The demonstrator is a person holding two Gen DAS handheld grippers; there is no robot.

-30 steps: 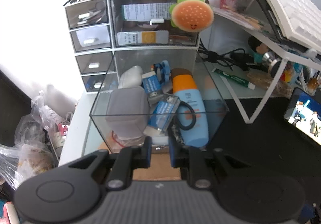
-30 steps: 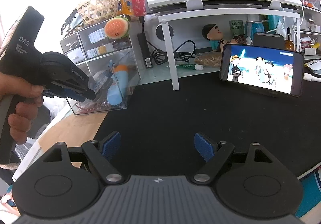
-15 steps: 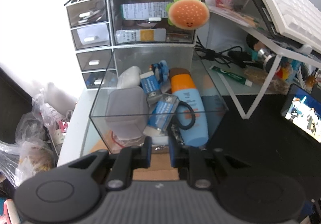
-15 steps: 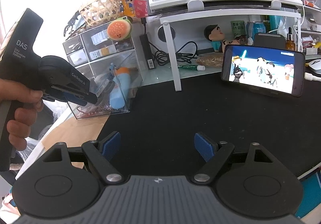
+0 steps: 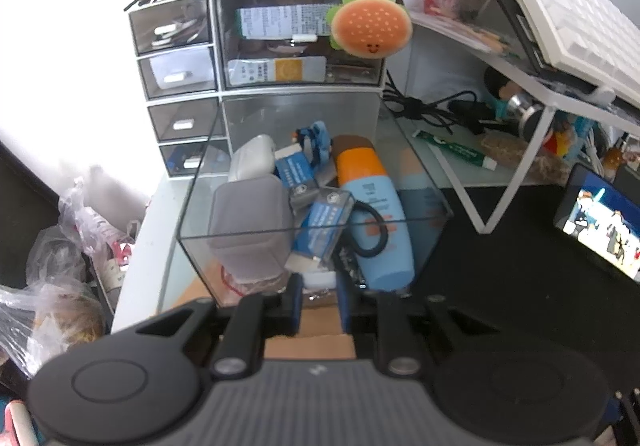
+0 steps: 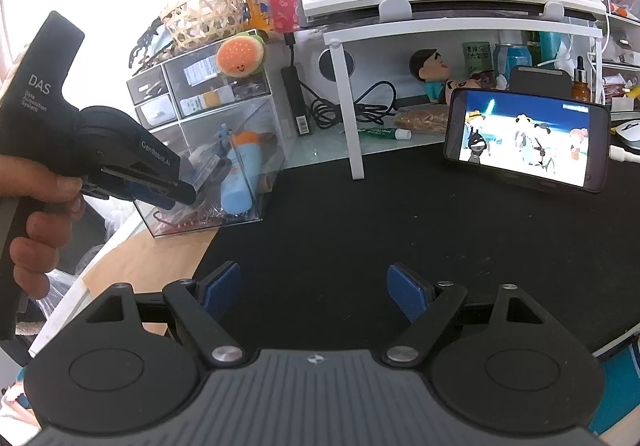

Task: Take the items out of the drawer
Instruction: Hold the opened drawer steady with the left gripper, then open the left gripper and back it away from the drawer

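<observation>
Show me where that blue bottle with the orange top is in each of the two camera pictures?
Left wrist view: the blue bottle lies in the middle, inside the clear drawer, on its right side.
Right wrist view: the bottle sits left of centre, seen through the drawer's clear side wall.
Shared landmark: the burger toy on the organiser above the drawer.

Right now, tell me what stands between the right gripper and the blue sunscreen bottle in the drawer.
The clear drawer wall on that side screens the sunscreen bottle, and the left gripper sits at the front. The drawer's open top looks free for the right gripper.
</observation>
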